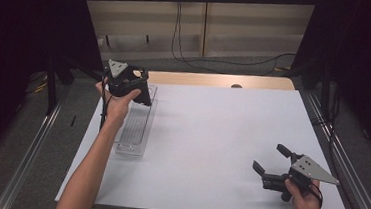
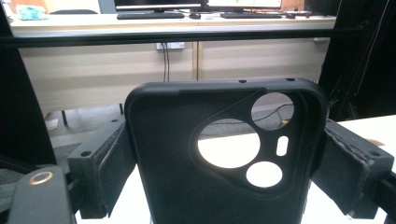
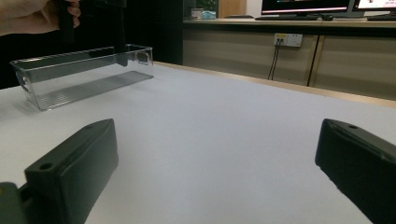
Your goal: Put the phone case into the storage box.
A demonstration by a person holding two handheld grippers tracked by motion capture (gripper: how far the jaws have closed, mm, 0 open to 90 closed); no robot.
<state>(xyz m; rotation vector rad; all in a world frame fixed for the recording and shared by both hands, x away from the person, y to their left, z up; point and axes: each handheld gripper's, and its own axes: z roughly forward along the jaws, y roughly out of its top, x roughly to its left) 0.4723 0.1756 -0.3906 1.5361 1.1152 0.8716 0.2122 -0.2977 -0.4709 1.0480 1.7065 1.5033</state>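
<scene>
Left tool raised at far left, jaws clamped, forearm stretched forward. Right tool low at near right, jaws spread wide, pointing left.

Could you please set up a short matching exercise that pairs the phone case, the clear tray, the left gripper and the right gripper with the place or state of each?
Things:
1. phone case
2. clear tray
3. left gripper
4. right gripper

Places or states:
A. jaws apart with nothing between them, low over the table's near right part
B. lying on the table's left side
C. clamped between two jaws
D. raised above the tray's far end, shut on something

Pairs: 1-C, 2-B, 3-D, 4-A
</scene>
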